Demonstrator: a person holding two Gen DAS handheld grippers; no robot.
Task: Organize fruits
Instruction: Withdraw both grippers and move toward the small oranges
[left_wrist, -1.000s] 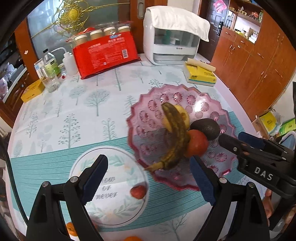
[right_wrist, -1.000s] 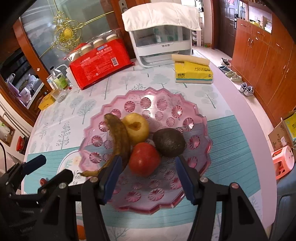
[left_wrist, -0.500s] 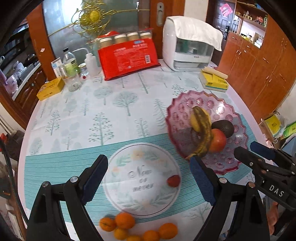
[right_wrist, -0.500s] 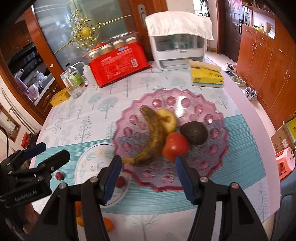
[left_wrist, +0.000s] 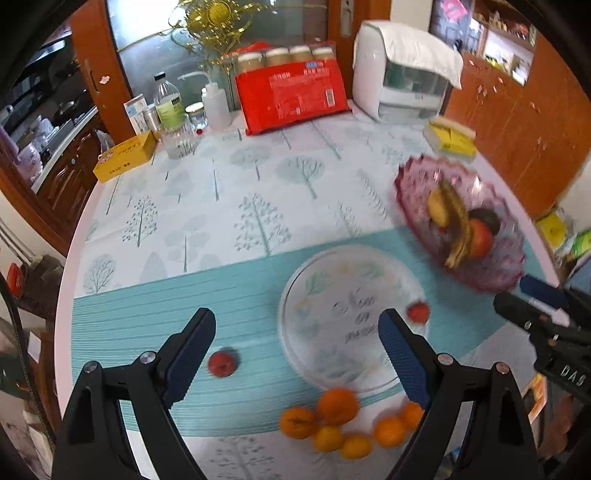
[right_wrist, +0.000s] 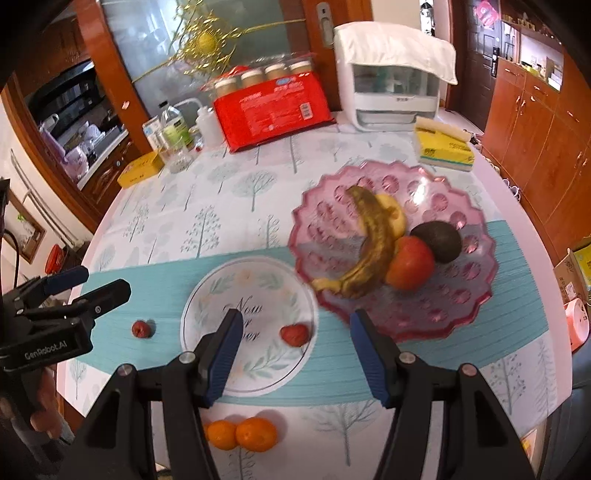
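Left wrist view: left gripper (left_wrist: 297, 339) hangs over the teal band of the tablecloth (left_wrist: 221, 192), jaws wide apart, nothing between the pads. A small red fruit (left_wrist: 221, 363) lies on the cloth just beside the left finger's tip. Second small red fruit (left_wrist: 418, 312) sits at the right edge of the round printed medallion (left_wrist: 332, 295), close to the right finger. Cluster of oranges (left_wrist: 334, 424) lies at the near table edge — six or so, blurred, touching one another. Pink scalloped glass plate (left_wrist: 410, 177) is far right, holding a browned banana (left_wrist: 458, 229), a yellow fruit (left_wrist: 436, 210), a red tomato-like fruit (left_wrist: 482, 238) and a dark avocado (left_wrist: 487, 218). Right gripper (left_wrist: 517, 297) pokes in from the right edge, just below the plate.

Right wrist view: right gripper (right_wrist: 291, 350) jaws apart, roughly half spread, empty — fingers frame the medallion's right side, with one small red fruit (right_wrist: 294, 334) lying between them. The other red fruit (right_wrist: 141, 328) lies on the teal band left of the medallion. Plate rim (right_wrist: 476, 295) is just beyond the right finger. Two oranges (right_wrist: 242, 434) show, touching, between the finger bases. Left gripper's fingers (right_wrist: 107, 295) visible at the left edge, apart.

Back of table: red package (right_wrist: 273, 110), white appliance (right_wrist: 395, 99) with a cloth on top, yellow tissue pack (right_wrist: 443, 151), bottles (right_wrist: 173, 129).
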